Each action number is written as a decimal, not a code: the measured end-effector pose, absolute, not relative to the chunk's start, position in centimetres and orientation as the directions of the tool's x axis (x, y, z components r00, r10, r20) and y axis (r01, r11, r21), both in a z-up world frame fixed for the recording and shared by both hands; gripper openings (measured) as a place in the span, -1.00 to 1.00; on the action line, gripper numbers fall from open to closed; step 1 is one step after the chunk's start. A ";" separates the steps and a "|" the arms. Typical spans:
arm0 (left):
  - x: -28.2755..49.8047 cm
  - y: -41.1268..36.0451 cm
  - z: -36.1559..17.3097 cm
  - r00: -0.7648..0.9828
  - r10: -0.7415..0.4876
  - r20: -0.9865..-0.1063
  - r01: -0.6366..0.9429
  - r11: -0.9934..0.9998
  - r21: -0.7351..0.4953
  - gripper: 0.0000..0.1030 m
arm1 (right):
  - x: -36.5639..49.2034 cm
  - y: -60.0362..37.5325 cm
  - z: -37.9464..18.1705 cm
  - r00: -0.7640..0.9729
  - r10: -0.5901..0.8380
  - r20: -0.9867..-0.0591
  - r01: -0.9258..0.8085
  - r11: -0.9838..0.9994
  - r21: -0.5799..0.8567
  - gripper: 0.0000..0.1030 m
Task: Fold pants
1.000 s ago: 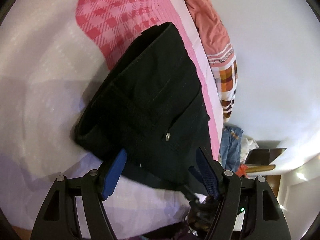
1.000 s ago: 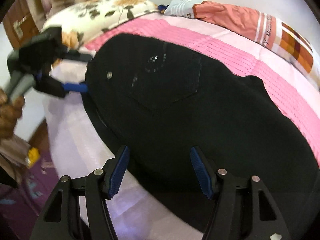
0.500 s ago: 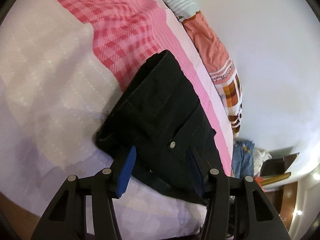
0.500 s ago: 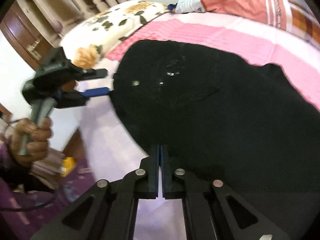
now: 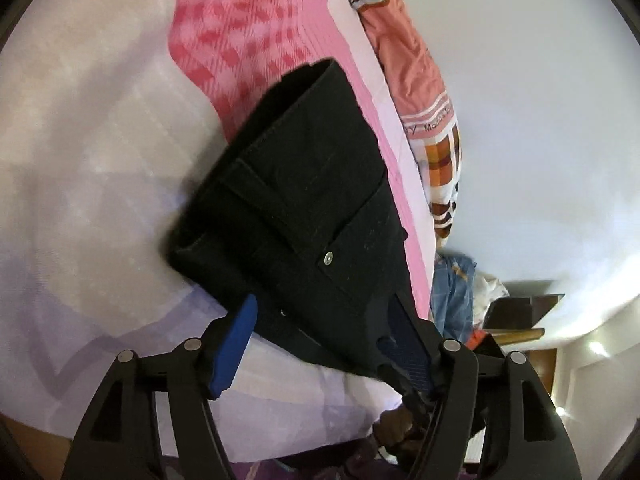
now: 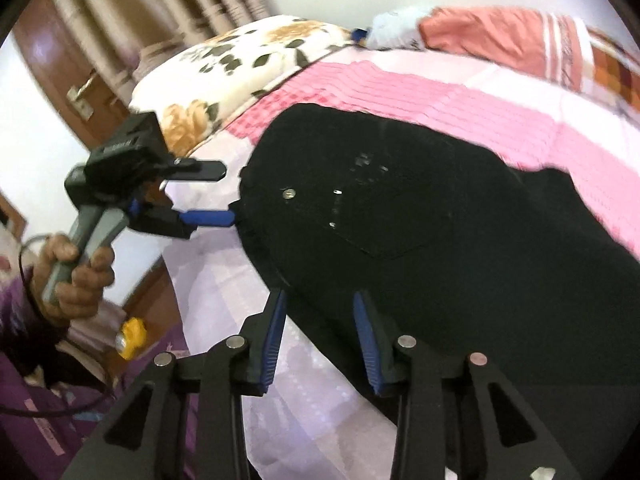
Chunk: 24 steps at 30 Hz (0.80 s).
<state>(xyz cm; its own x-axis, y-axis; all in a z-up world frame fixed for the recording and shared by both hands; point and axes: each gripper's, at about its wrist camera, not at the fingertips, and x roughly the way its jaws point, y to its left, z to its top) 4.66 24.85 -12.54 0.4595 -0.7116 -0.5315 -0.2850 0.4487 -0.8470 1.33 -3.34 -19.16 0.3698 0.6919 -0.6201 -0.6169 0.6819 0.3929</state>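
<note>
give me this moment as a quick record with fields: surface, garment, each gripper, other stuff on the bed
surface: bed with a pink checked sheet
garment: black pants lying on the sheet, waist end with a metal rivet toward the left gripper
left gripper: open, fingers either side of the waist edge; grip not closed
right gripper: open, fingers at the near edge of the pants
other items: floral pillow at the head of the bed, orange blanket along the wall side
</note>
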 end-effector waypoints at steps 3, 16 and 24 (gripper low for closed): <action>5.6 25.1 -13.2 0.477 -0.684 -0.552 -0.306 0.460 -0.834 0.33 | 1.9 -4.3 -19.8 0.369 0.698 -0.614 -0.566 0.693 0.447 -0.33; 5.9 25.3 -12.8 0.585 -0.591 -0.556 -0.325 0.458 -0.828 0.09 | 2.7 -3.5 -20.2 0.382 0.693 -0.611 -0.566 0.698 0.437 0.07; 4.6 24.0 -8.2 0.642 -0.540 -0.544 -0.198 0.568 -0.799 -0.11 | 3.1 -3.1 -20.3 0.361 0.722 -0.590 -0.587 0.668 0.457 0.26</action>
